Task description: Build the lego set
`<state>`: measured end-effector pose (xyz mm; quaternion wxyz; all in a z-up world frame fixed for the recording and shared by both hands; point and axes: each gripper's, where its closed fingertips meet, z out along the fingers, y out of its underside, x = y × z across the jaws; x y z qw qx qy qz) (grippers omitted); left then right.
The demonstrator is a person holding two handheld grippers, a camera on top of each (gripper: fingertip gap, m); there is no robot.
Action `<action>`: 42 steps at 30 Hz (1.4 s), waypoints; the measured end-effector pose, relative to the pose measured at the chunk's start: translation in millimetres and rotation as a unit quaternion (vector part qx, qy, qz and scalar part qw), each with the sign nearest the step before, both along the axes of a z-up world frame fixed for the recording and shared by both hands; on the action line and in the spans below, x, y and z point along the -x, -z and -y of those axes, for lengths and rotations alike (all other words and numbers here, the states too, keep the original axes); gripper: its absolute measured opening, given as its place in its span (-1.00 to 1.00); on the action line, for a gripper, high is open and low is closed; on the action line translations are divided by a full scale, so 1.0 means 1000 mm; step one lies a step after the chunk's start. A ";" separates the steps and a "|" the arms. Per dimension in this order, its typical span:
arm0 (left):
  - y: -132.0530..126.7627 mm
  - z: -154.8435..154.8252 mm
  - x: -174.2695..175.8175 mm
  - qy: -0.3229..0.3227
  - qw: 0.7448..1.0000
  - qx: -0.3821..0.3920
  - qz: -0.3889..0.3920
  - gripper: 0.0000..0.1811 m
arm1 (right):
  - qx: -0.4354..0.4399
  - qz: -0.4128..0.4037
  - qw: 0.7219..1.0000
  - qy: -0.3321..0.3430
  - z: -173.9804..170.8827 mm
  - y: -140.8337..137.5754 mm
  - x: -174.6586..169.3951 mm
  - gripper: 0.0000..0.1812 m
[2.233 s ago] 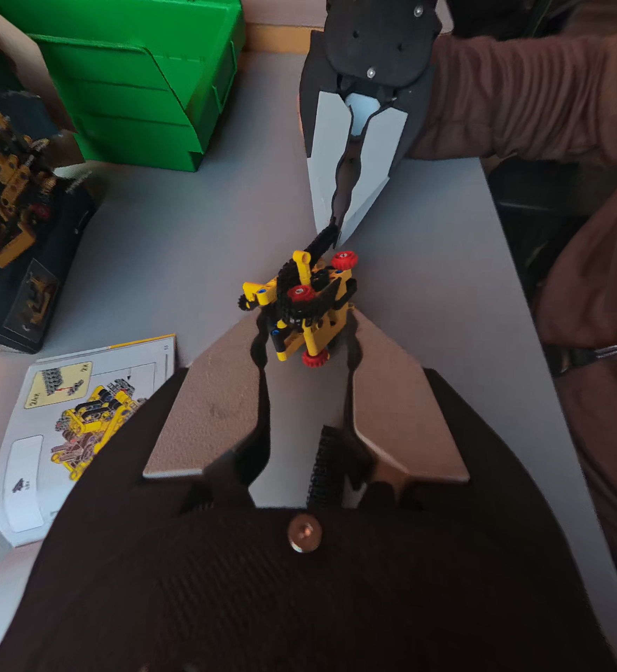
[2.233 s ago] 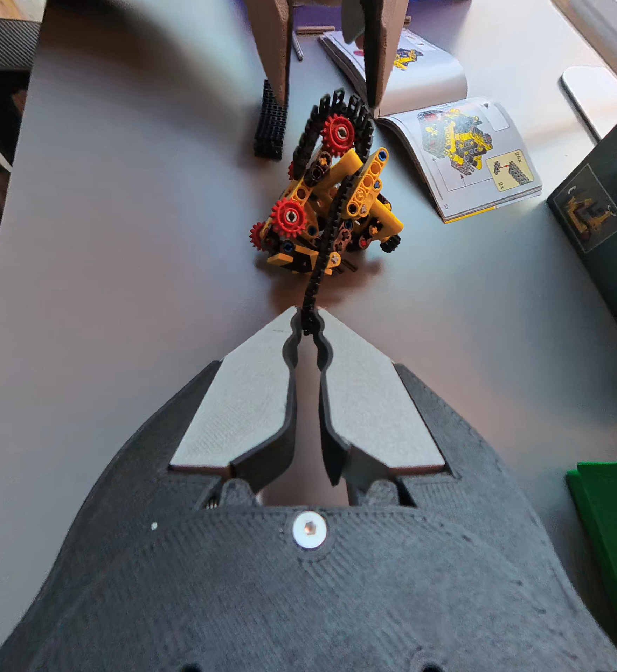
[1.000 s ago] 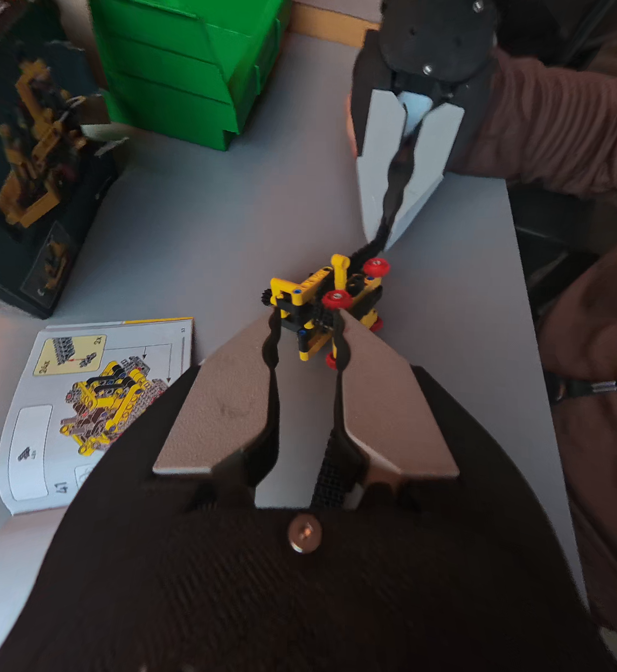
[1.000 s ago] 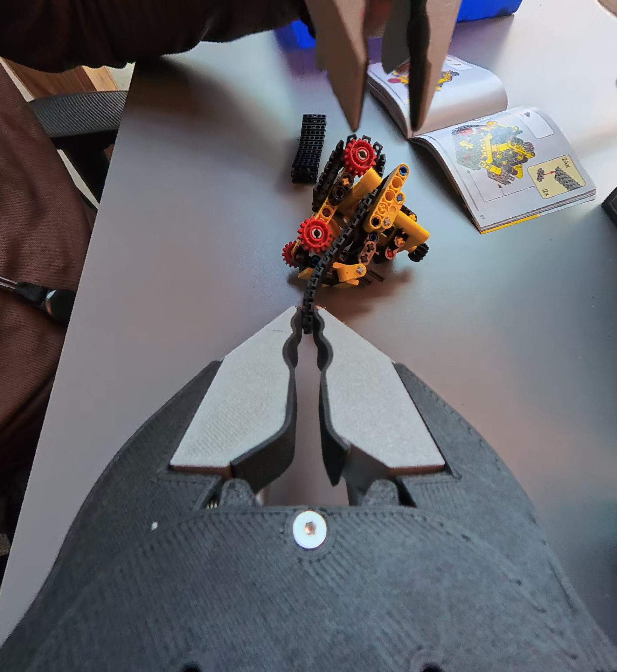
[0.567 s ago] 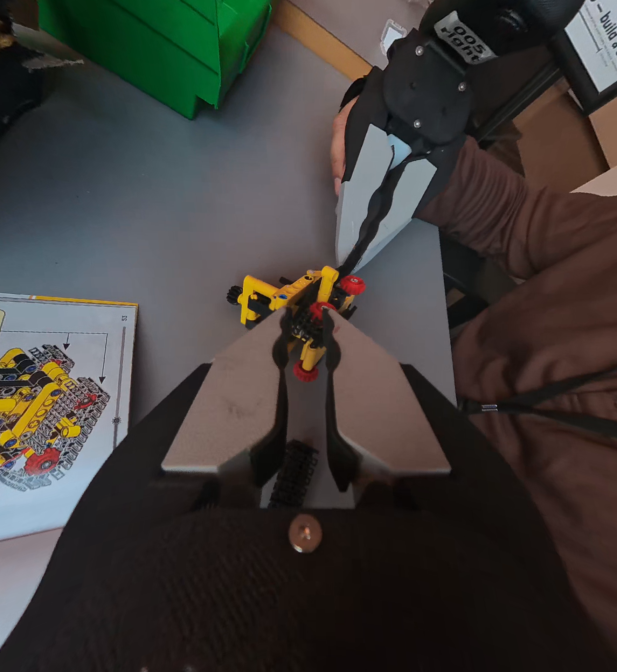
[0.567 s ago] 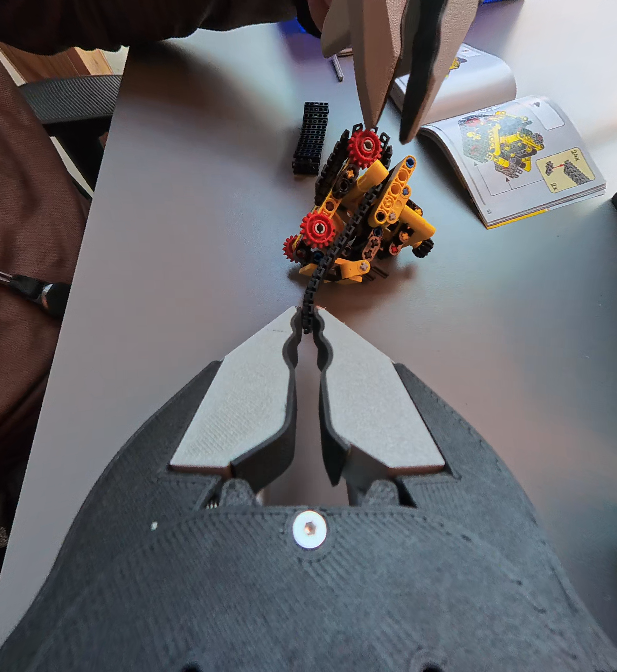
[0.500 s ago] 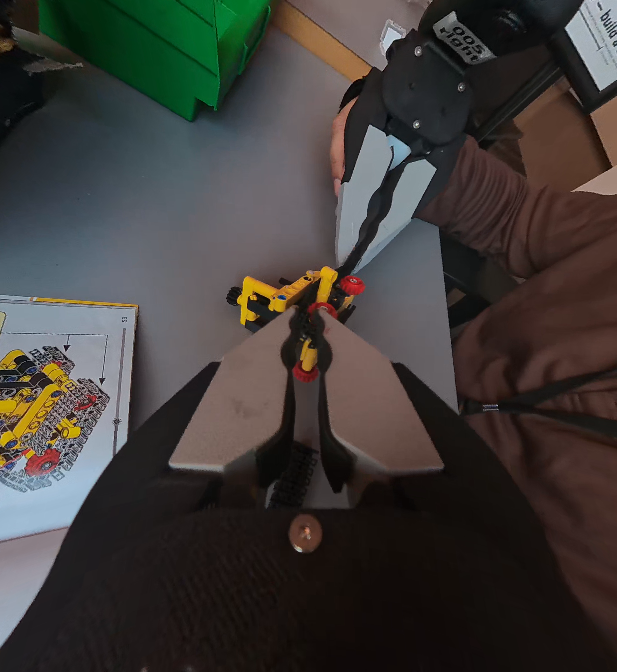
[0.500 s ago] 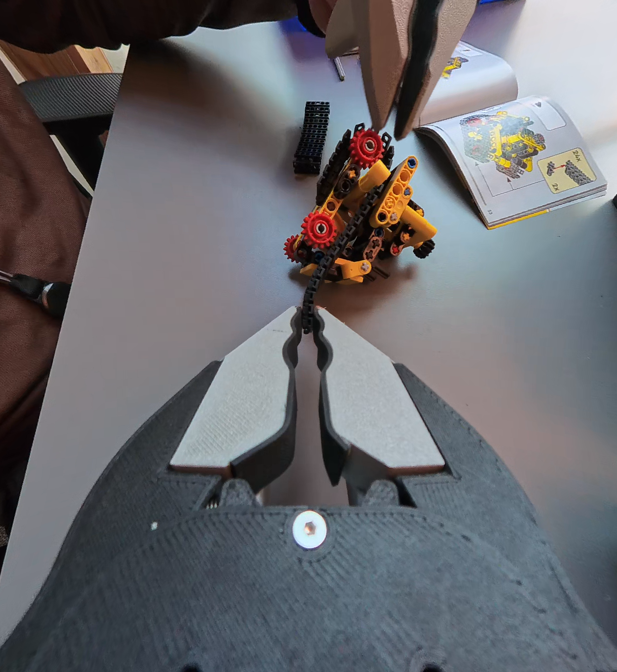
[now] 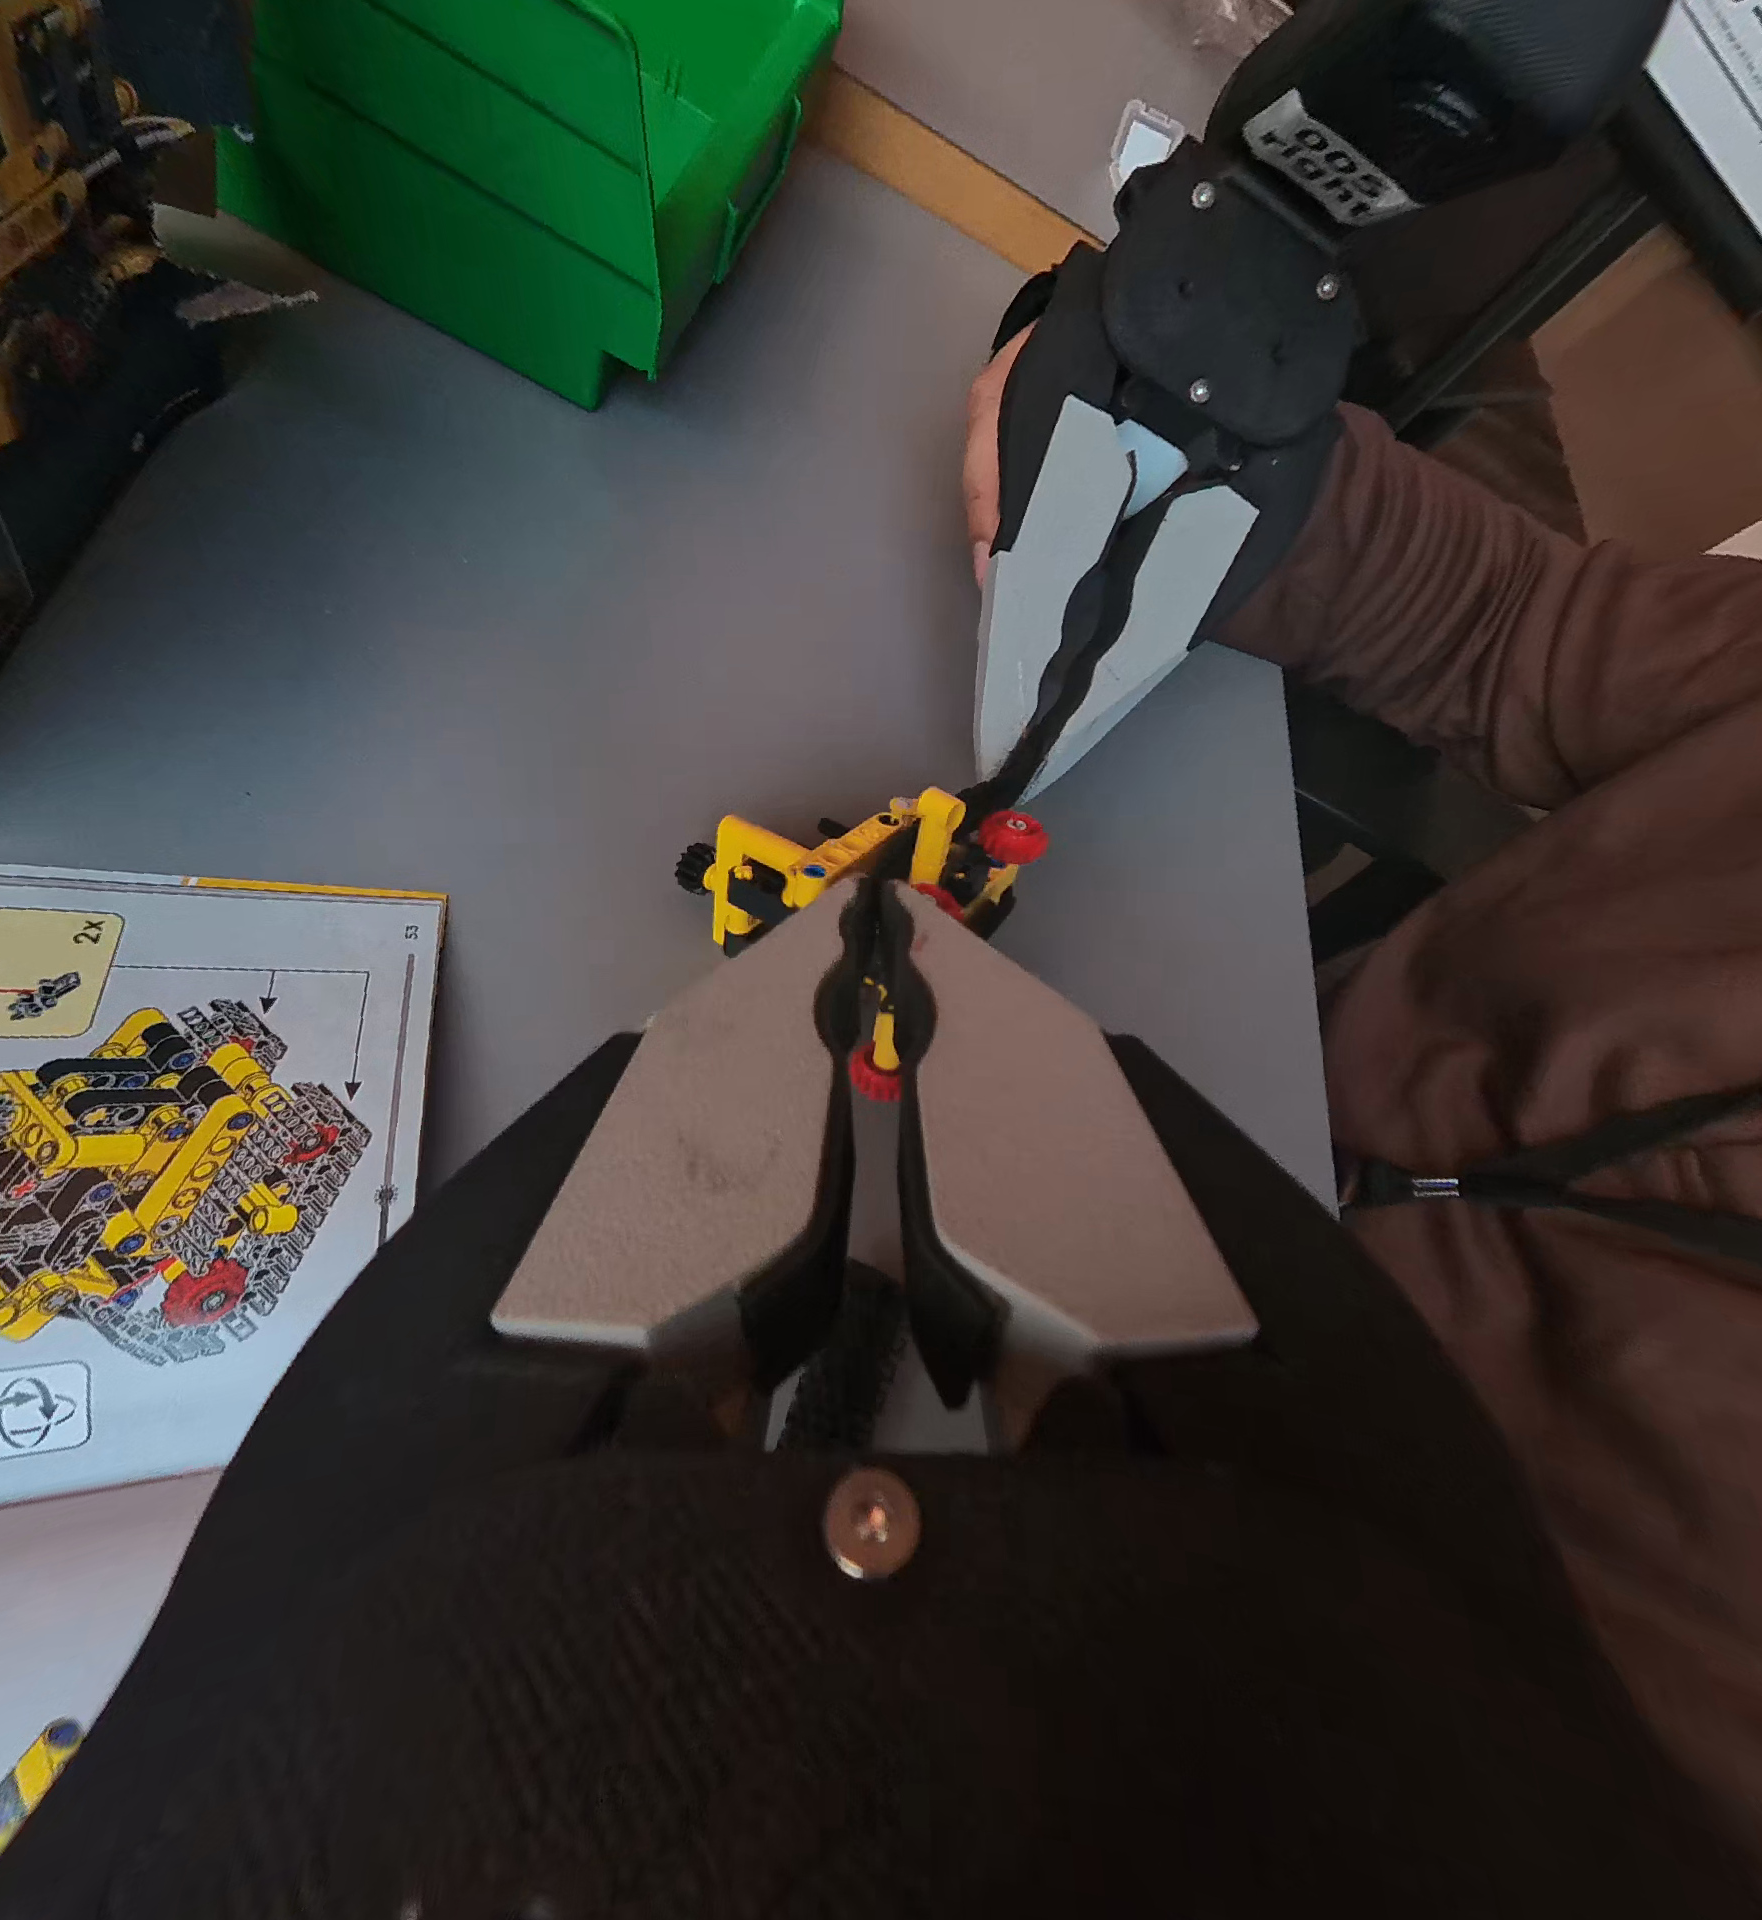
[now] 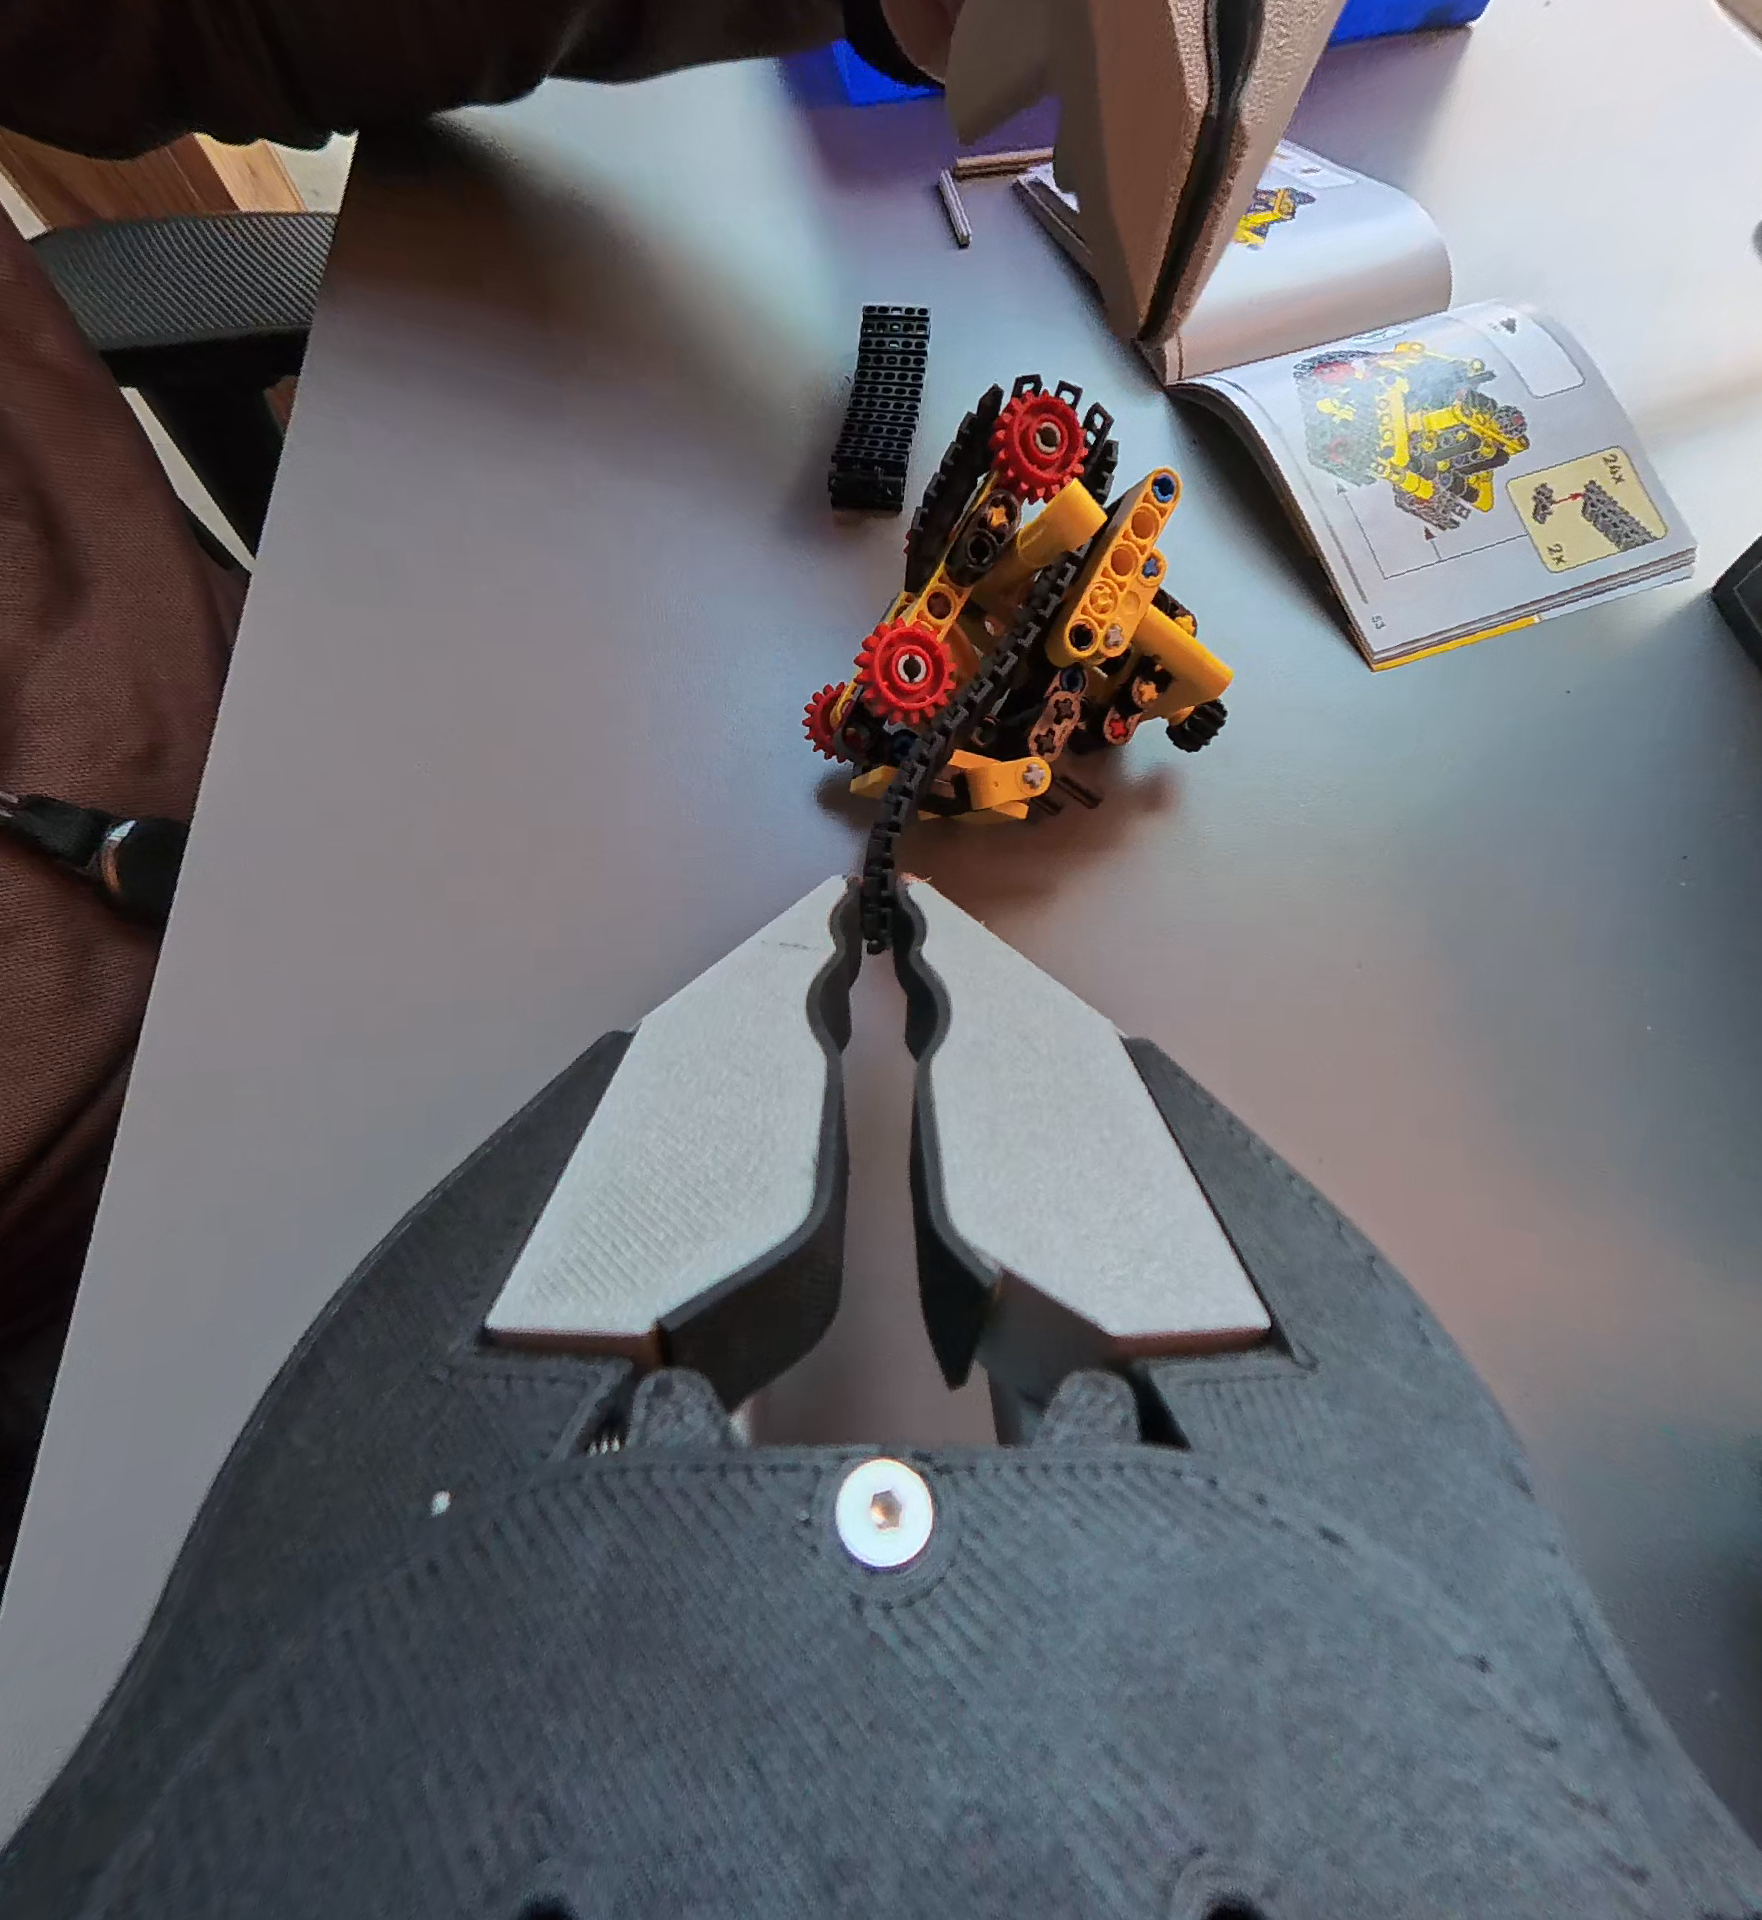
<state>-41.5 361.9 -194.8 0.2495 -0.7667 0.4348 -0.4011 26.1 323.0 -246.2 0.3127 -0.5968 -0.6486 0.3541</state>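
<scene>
A yellow and black lego model (image 10: 1012,623) with red sprockets stands on the grey table (image 10: 544,727). It also shows in the left wrist view (image 9: 815,868). My right gripper (image 10: 872,894) is shut on the end of a black track chain (image 10: 960,717), which runs up over the model to its top sprocket. It shows far off in the left wrist view (image 9: 1007,774). My left gripper (image 9: 872,904) is shut with nothing seen between its jaws. It hovers above the model's far side and shows in the right wrist view (image 10: 1152,332).
A second black track strip (image 10: 882,405) lies beyond the model. An open instruction booklet (image 9: 160,1143) lies nearby, also in the right wrist view (image 10: 1428,468). A green bin (image 9: 544,177) and a black box (image 9: 15,260) stand farther off. A brown sleeve (image 9: 1531,644) borders the table edge. About 10 cm separates my left fingertips from my right.
My left gripper has closed from open to shut and risen above the model. The right gripper keeps its hold on the track chain, almost still.
</scene>
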 end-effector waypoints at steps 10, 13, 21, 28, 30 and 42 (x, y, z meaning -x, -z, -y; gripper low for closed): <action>0.014 0.020 0.003 0.054 0.997 0.002 -0.048 -0.53 | -0.006 -0.001 1.000 -0.001 0.001 -0.002 0.000 -0.98; 0.026 0.023 0.003 0.081 0.992 -0.040 -0.092 -0.48 | -0.006 -0.002 1.000 -0.001 0.001 -0.002 0.000 -0.98; 0.018 0.013 0.002 0.078 0.990 -0.091 -0.076 -0.79 | -0.007 -0.002 1.000 -0.001 0.001 -0.002 0.000 -0.98; 0.013 0.015 0.001 0.082 0.992 -0.082 -0.057 -0.89 | -0.009 -0.002 1.000 -0.002 0.002 -0.003 0.001 -0.98; 0.011 0.013 0.001 0.081 0.991 -0.088 -0.054 -1.00 | -0.010 -0.003 1.000 -0.002 0.002 -0.003 0.001 -0.99; 0.019 0.008 0.001 0.077 0.992 -0.090 -0.052 -0.72 | -0.010 -0.005 1.000 -0.003 0.003 -0.004 0.001 -0.98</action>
